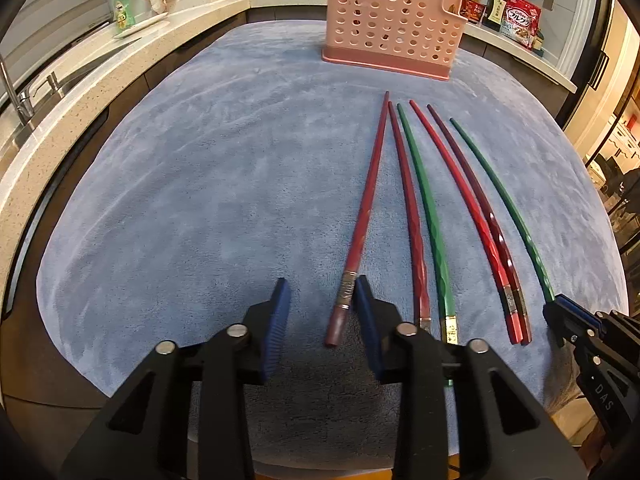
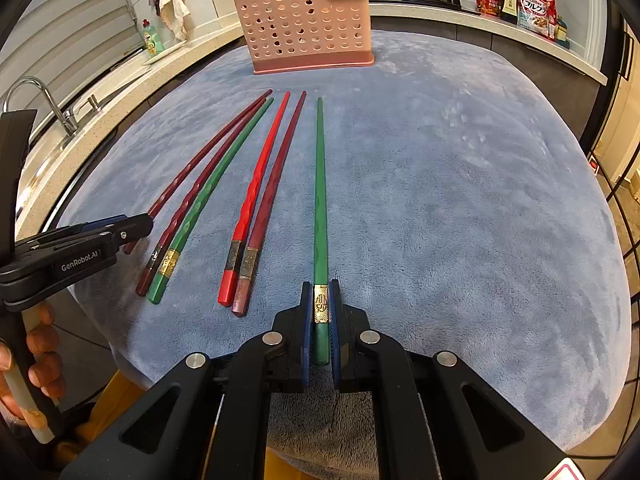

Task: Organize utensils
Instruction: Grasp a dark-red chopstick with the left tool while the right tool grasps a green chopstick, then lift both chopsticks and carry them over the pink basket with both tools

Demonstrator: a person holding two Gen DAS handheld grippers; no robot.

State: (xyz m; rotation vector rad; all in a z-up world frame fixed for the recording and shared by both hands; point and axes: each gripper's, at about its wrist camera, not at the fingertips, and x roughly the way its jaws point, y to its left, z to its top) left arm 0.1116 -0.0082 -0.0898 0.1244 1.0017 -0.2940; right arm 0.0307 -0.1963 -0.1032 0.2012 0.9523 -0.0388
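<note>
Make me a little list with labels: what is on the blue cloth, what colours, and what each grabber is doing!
surface: blue cloth
chopsticks lying on it: six, side by side
colours: two green, the rest red or dark red
right gripper: shut on the lone green chopstick at its gold band
left gripper: jaws apart, the dark red chopstick between them against one pad, not clamped
holder: pink utensil basket at the far end, some utensils already inside

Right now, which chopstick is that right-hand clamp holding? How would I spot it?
Start at the pink holder on the blue cloth. Six chopsticks lie fanned before it. Yours is the green chopstick at the far right, alone, its gold-banded end pinched in the right gripper.
</note>
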